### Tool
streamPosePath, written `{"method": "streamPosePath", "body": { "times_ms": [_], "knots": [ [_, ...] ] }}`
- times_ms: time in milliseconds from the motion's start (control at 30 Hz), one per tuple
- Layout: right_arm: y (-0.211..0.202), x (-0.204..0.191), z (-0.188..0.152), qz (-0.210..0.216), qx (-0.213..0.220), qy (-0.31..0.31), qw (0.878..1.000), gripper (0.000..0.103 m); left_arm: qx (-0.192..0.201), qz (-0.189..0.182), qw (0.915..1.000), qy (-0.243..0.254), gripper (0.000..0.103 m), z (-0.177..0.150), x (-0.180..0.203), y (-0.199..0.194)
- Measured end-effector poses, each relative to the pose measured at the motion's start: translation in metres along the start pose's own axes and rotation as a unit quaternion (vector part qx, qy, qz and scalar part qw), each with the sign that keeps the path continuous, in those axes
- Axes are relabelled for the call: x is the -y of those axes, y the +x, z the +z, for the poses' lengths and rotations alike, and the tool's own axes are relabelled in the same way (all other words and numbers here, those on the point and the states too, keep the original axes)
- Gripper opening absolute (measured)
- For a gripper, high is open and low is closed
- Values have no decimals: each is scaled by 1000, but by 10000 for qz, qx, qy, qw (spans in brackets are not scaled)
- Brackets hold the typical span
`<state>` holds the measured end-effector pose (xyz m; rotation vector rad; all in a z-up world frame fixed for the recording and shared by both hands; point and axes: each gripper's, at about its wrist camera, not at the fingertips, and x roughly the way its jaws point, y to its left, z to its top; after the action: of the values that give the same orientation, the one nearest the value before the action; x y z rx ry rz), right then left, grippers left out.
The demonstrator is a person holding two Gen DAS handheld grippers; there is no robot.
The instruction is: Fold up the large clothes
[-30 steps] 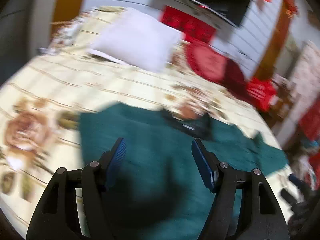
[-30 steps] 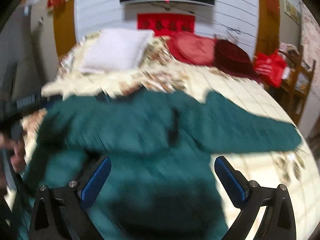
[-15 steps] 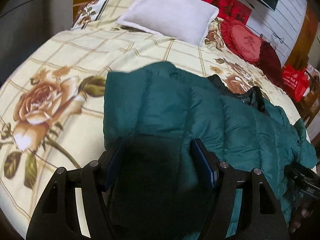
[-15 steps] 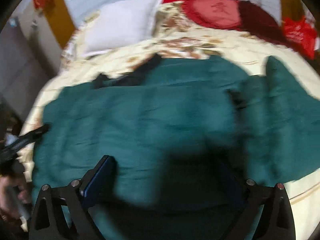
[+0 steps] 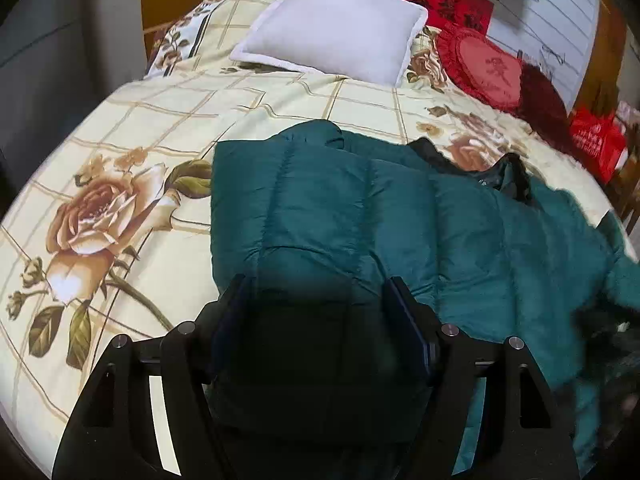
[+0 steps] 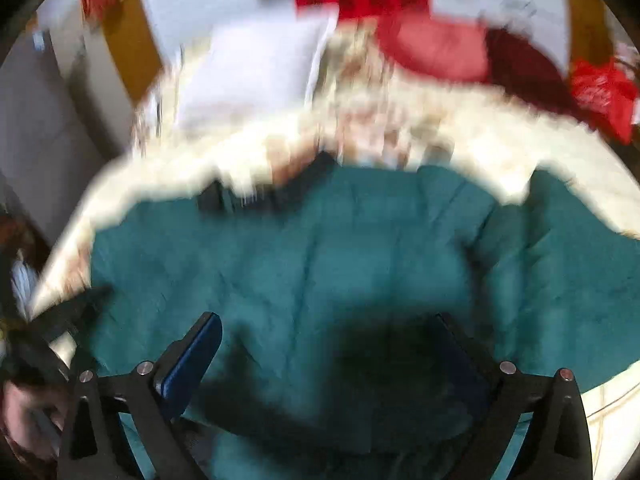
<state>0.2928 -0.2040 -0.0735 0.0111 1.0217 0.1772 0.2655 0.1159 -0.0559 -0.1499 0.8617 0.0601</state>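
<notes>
Left gripper (image 5: 320,320) is pointing toward 12 o'clock, low over the near edge of the teal puffer jacket (image 5: 400,220), jaws apart with a dark bulge of jacket sitting between them; whether the pads are pinching it, cannot tell. Jacket is lying spread across the floral bedspread (image 5: 140,128), running from centre out to 3 o'clock. Right gripper (image 6: 328,344) is also aiming at 12 o'clock over the jacket (image 6: 320,248), view blurred, jaws standing wide apart, right finger sunk in shadowed fabric. White pillow (image 5: 336,24) is lying at 12 o'clock.
</notes>
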Motion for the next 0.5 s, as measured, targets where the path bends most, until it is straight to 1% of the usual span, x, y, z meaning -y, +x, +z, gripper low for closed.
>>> {"method": "streamPosePath", "body": {
  "times_ms": [67, 100, 167, 200, 267, 300, 367, 500],
  "knots": [
    [-12, -1, -2, -122, 256, -33, 9996, 103, 93, 15, 10000, 7, 70, 2, -1, -14],
    [-18, -3, 0, -180, 291, -61, 9994, 103, 175, 28, 9998, 57, 70, 1, 0, -22],
    [-47, -8, 3, -239, 702, -187, 9971, 103, 337, 90, 9992, 174, 70, -3, 1, -39],
    [-59, -9, 3, -261, 887, -216, 9955, 103, 373, 118, 9990, 196, 70, -6, 1, -46],
    [-86, -1, 2, -449, 1278, -266, 9904, 103, 392, 74, 9991, 157, 70, -18, 0, -62],
    [-98, 11, 0, -660, 1449, -228, 9870, 103, 388, 7, 9992, 137, 70, -24, 0, -68],
    [-114, 45, -6, -942, 1596, 54, 9827, 103, 365, -105, 9990, 220, 70, -42, 4, -80],
    [-139, 159, -24, -1340, 1633, 1132, 9709, 103, 330, -240, 9973, 615, 70, -70, 19, -89]
  ]
}}
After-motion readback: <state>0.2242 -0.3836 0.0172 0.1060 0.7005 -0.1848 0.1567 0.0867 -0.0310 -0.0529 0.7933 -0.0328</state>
